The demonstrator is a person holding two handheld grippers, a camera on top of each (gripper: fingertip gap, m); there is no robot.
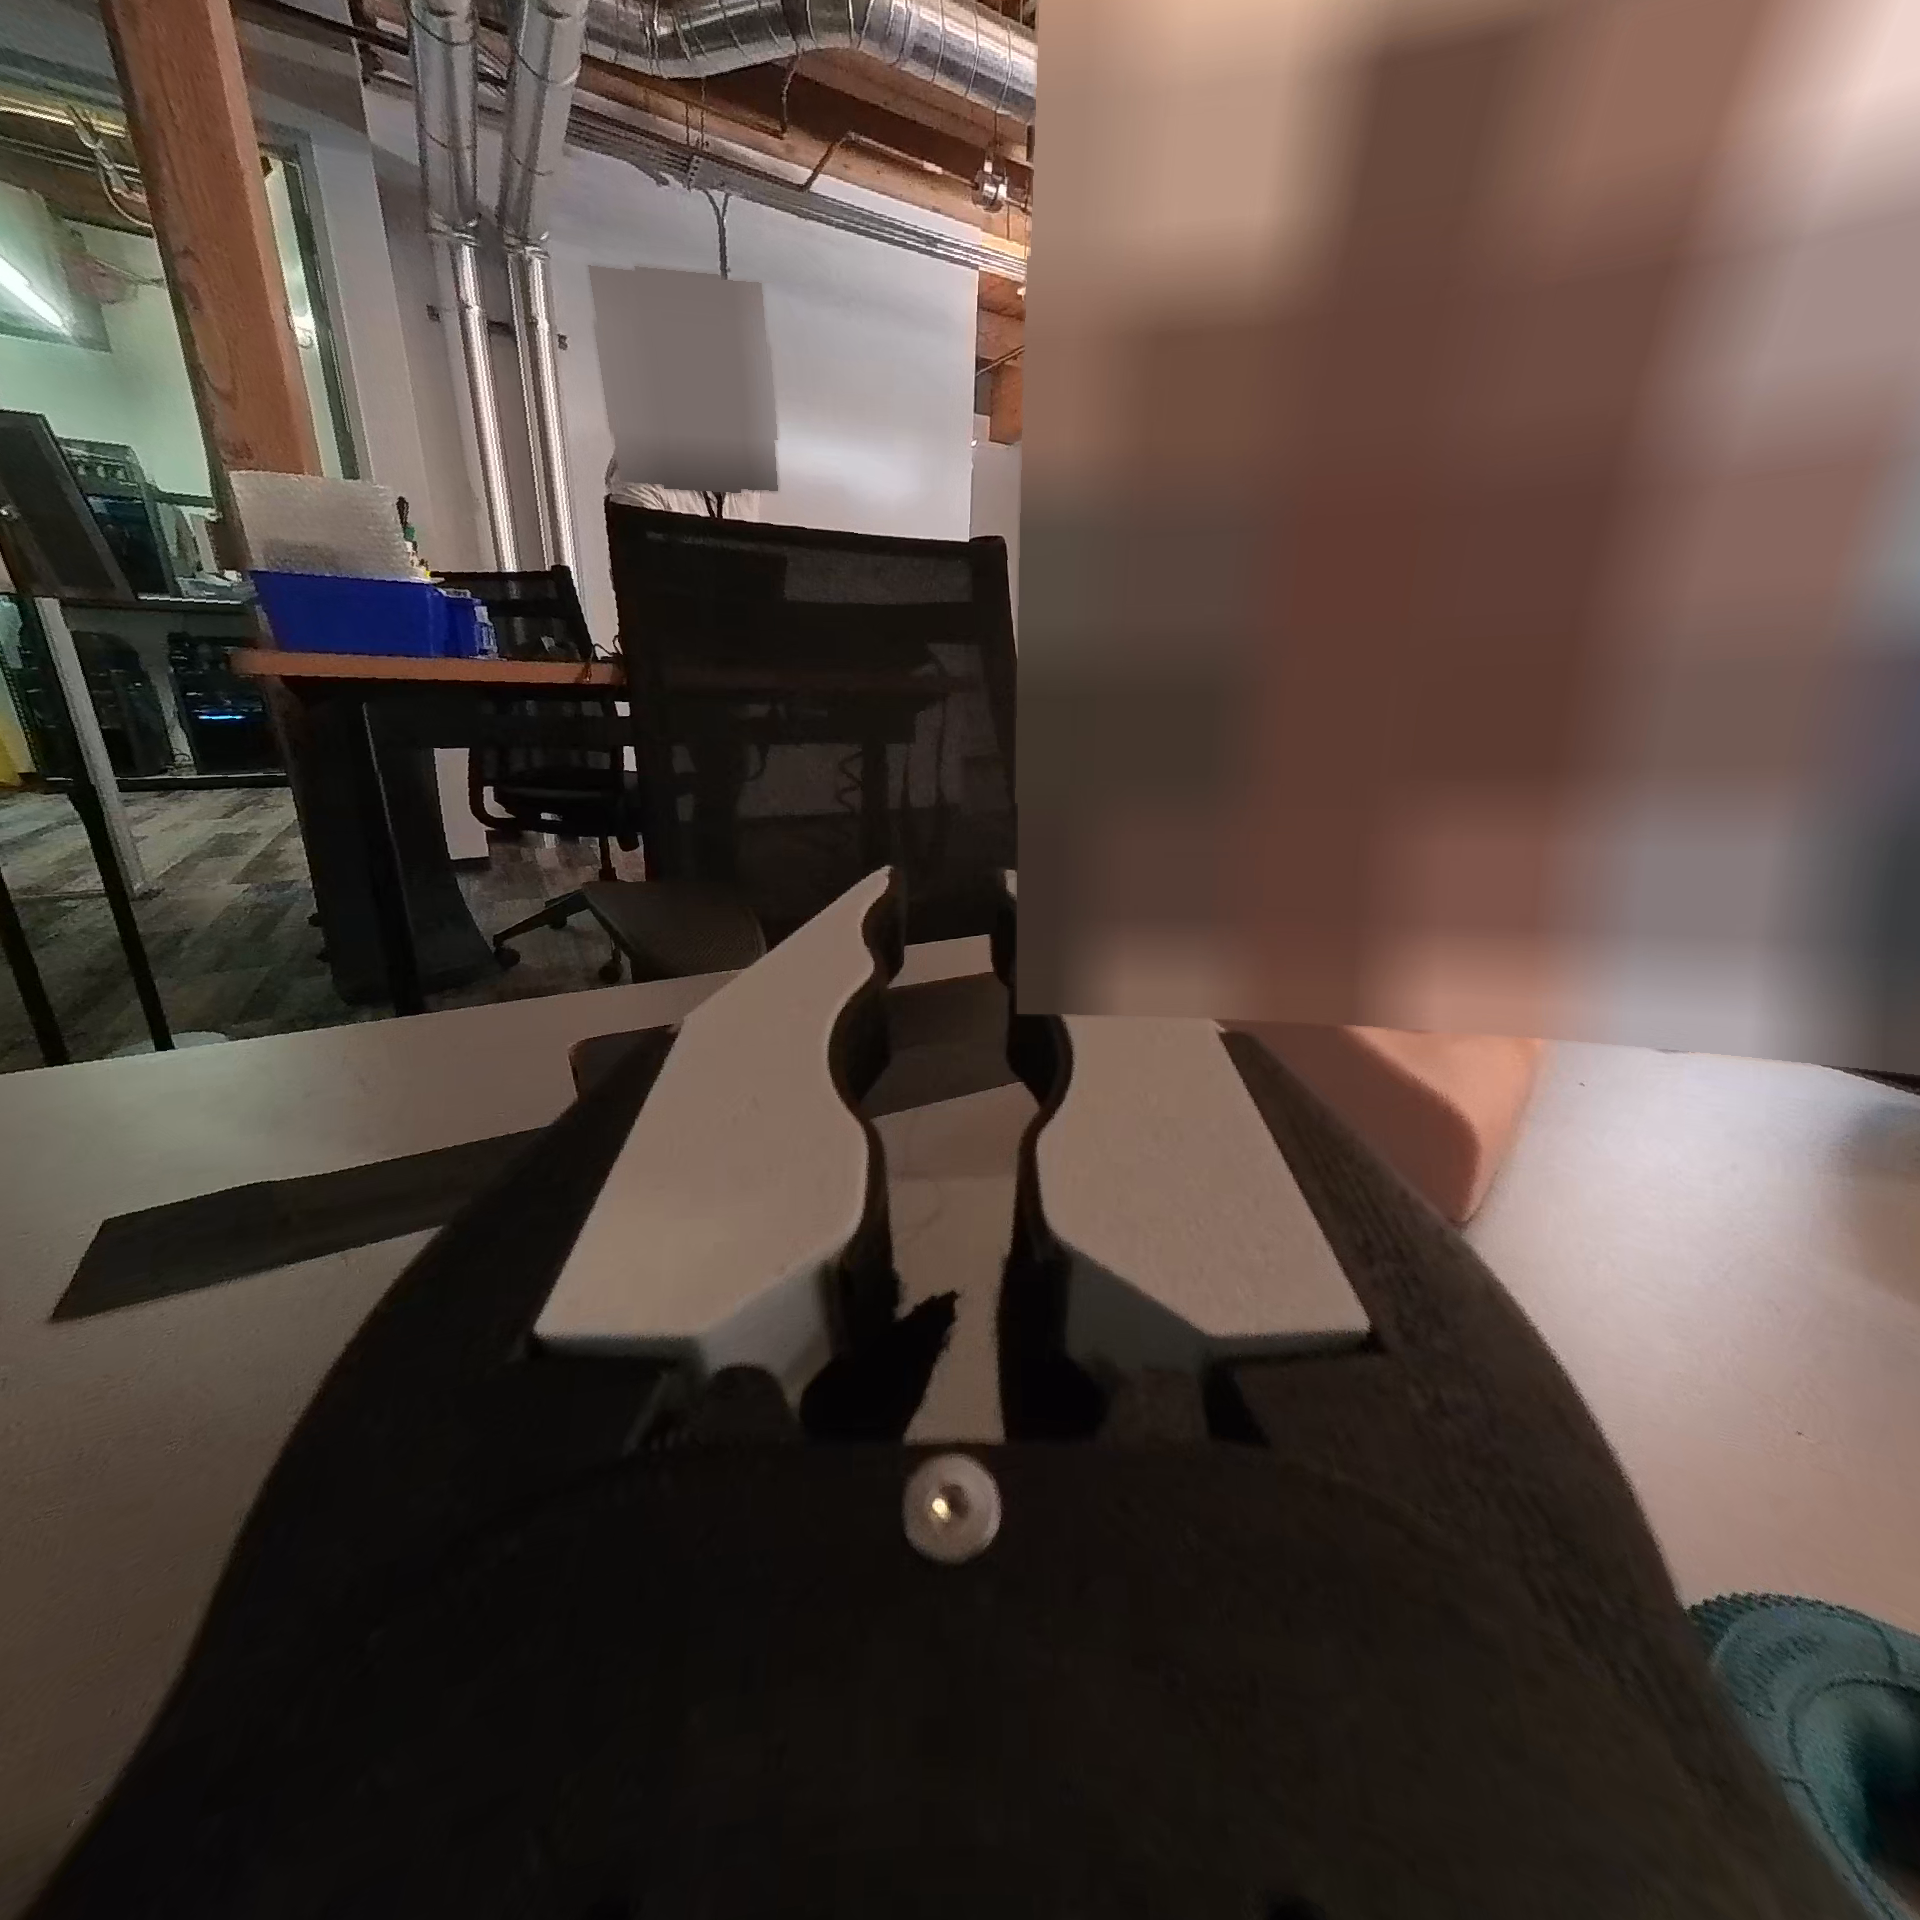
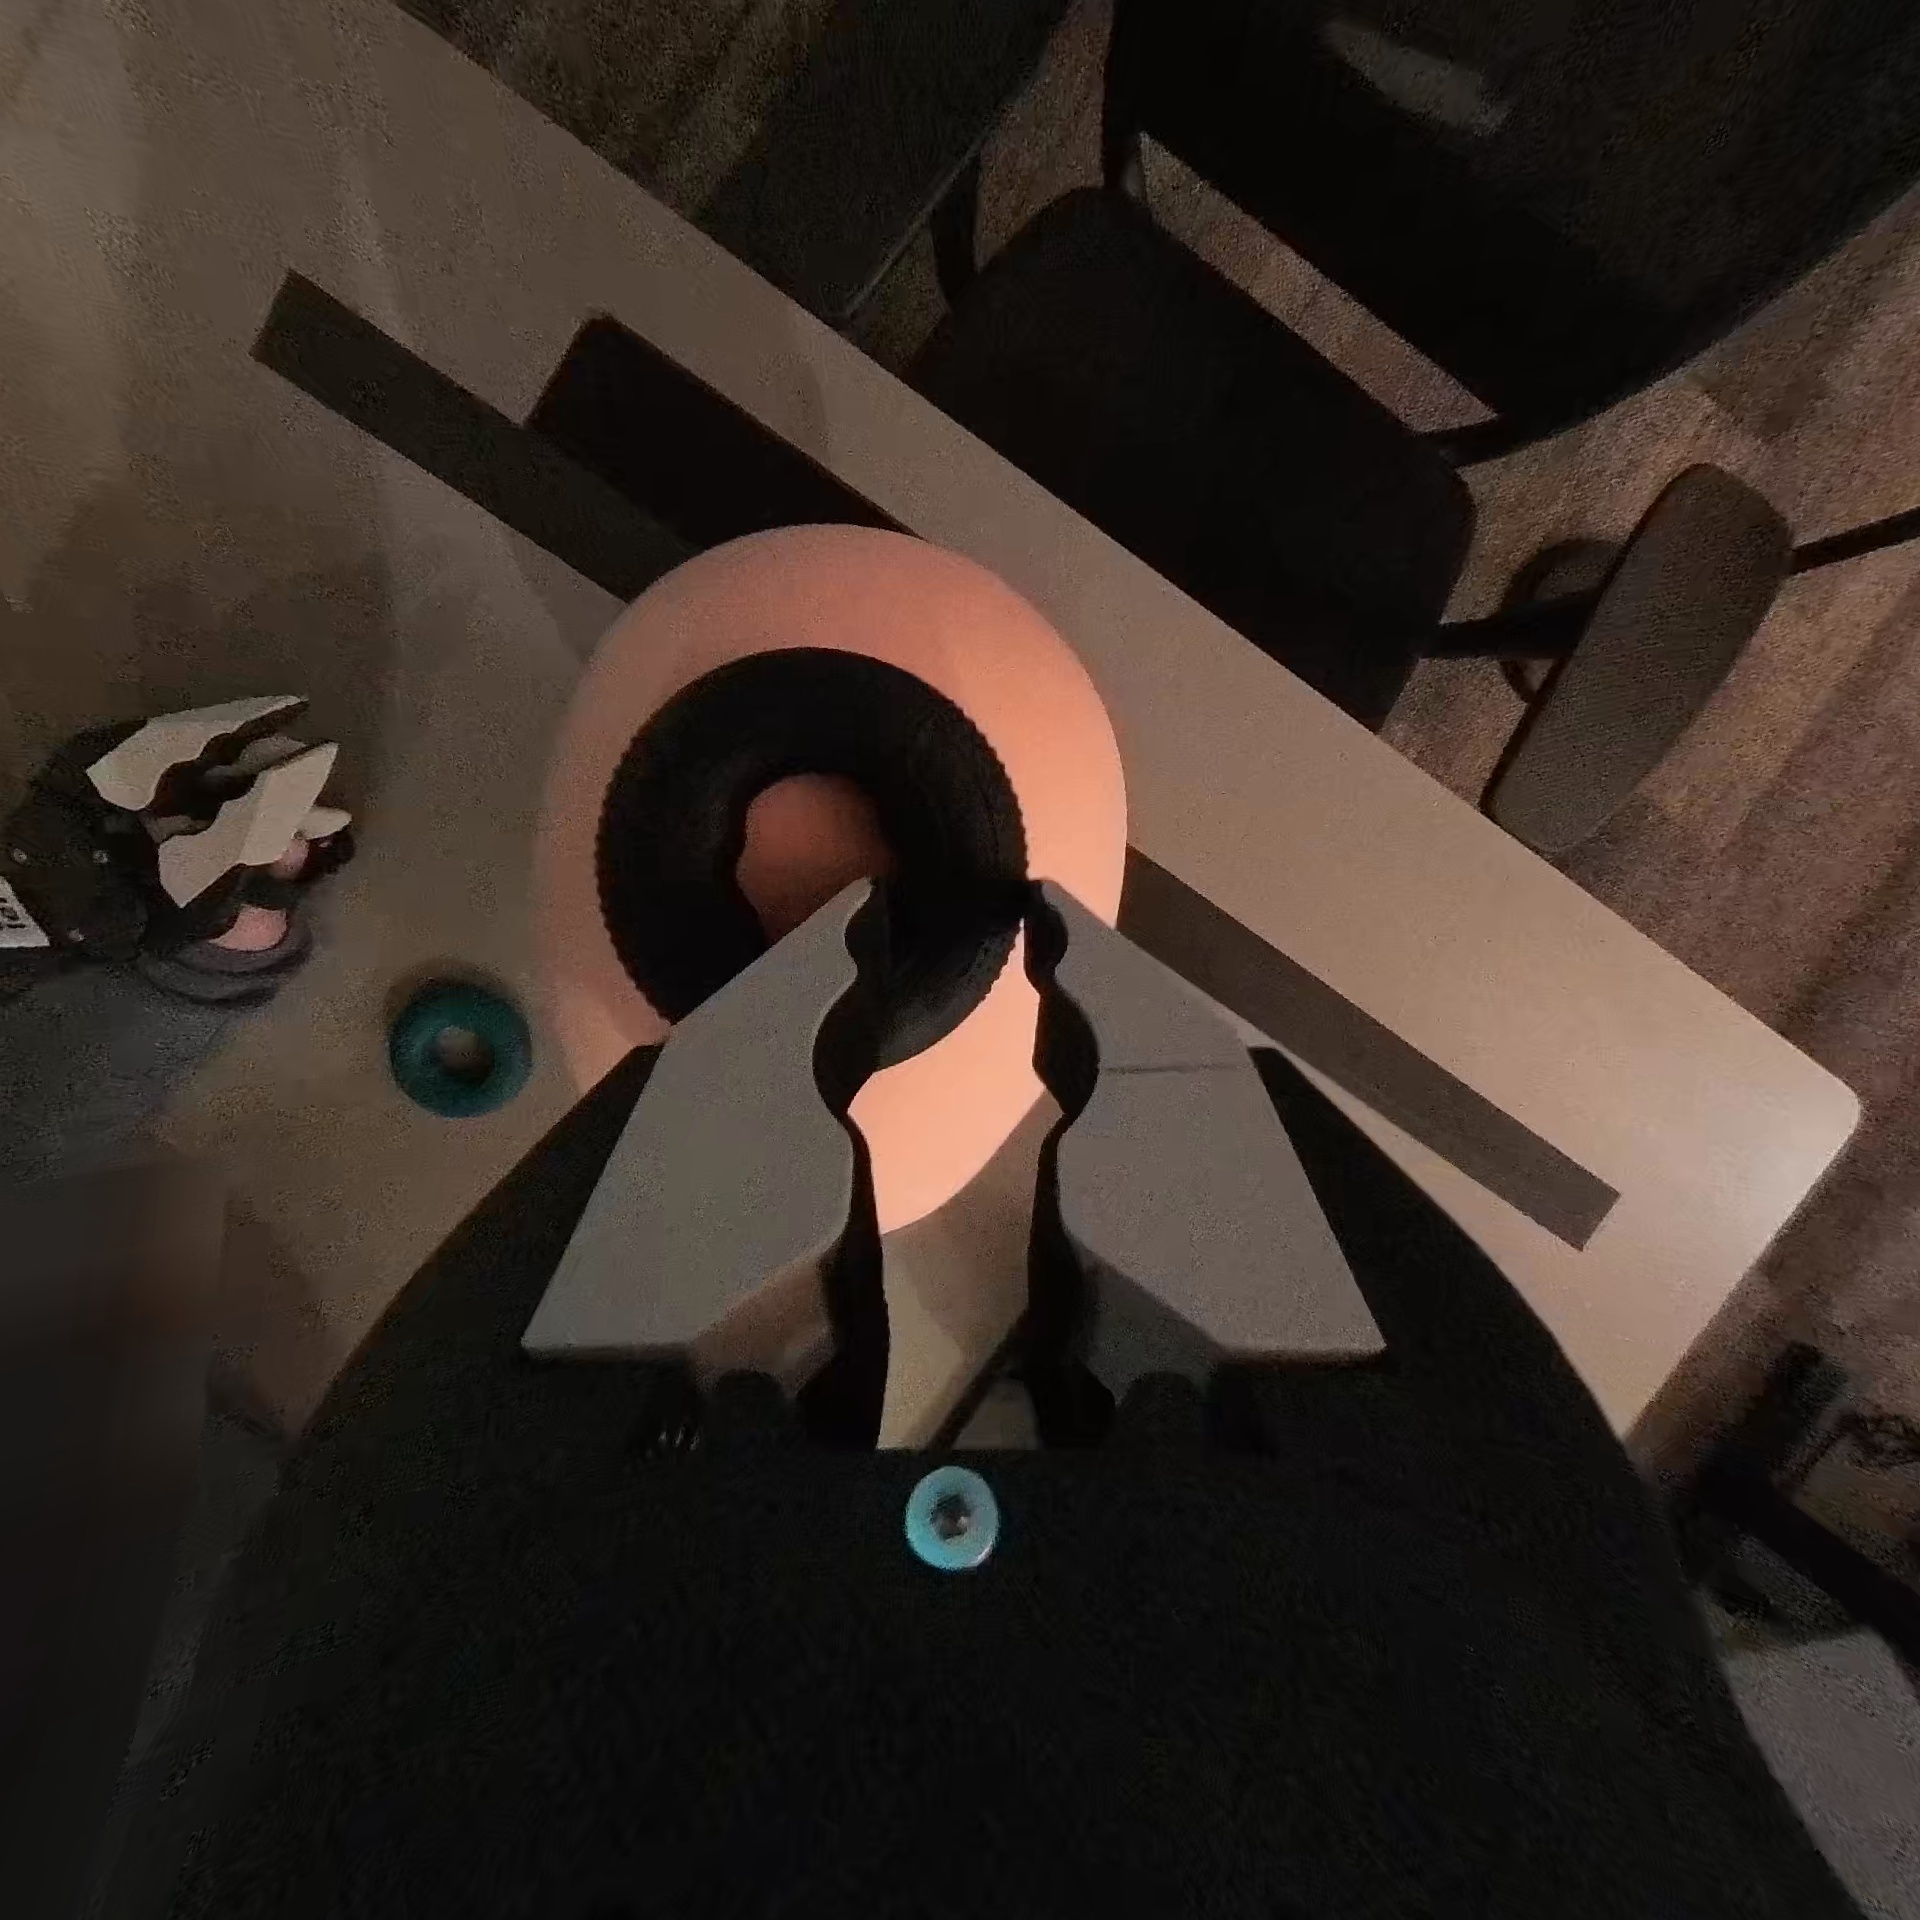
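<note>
In the right wrist view a black ridged ring [image 2: 727,748] sits over a round peach-pink base [image 2: 1070,727] on the white table [image 2: 1247,748]. My right gripper [image 2: 951,904] is shut on the near side of the black ring, just above the base. A teal ring [image 2: 460,1049] lies flat on the table left of the base. My left gripper [image 2: 312,732] is farther left, low over the table. In its own view the left gripper [image 1: 948,904] is open and empty; the base [image 1: 1434,1122] is to its right and the teal ring [image 1: 1818,1725] at lower right.
Black tape strips [image 2: 447,416] [image 1: 260,1236] and a dark rectangular pad [image 2: 665,416] lie on the table. The table's far edge [image 2: 1455,821] is close behind the base. Office chairs [image 2: 1195,436] [image 1: 810,707] stand beyond it, and a desk with a blue bin [image 1: 364,613]. One gripper's finger ends stand about 35 cm off the other's.
</note>
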